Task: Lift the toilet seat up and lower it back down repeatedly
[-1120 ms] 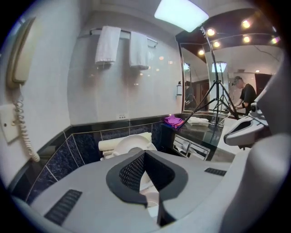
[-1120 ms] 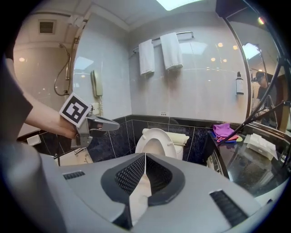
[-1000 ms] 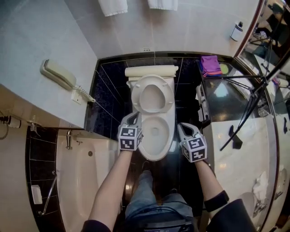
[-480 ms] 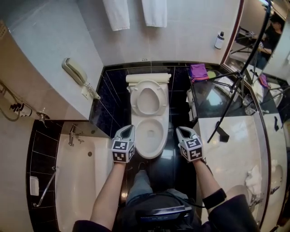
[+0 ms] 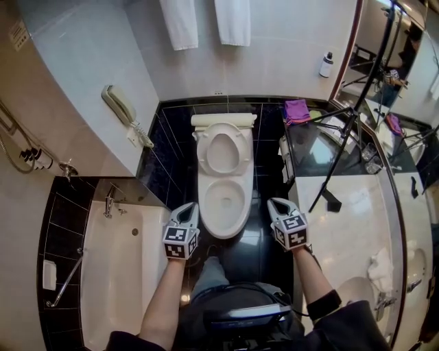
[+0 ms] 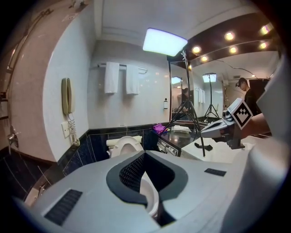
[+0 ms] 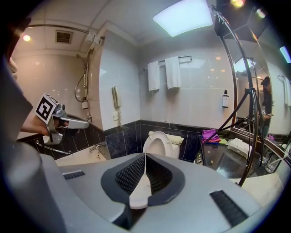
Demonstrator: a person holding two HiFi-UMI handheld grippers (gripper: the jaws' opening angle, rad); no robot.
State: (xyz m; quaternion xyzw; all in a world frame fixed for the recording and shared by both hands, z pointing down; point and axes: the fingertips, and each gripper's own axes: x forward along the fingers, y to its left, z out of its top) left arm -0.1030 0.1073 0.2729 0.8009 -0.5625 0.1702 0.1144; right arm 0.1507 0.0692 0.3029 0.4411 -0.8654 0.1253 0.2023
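Note:
The white toilet stands at the middle of the head view with its seat raised upright against the tank. My left gripper hovers by the bowl's front left, shut and holding nothing. My right gripper hovers by the bowl's front right, also shut and empty. Neither touches the toilet. In the left gripper view the closed jaws of the left gripper point at the raised seat, with the right gripper off to the right. In the right gripper view the right gripper faces the seat; the left gripper shows at left.
A bathtub lies to the left, below a wall phone. A counter with a tripod and a purple cloth is at the right. Two towels hang on the back wall. The person's legs are below the bowl.
Both grippers have drawn back from the bowl's sides toward the person and apart from the toilet. The seat has stayed raised. The head view has pulled back and shows more of the room.

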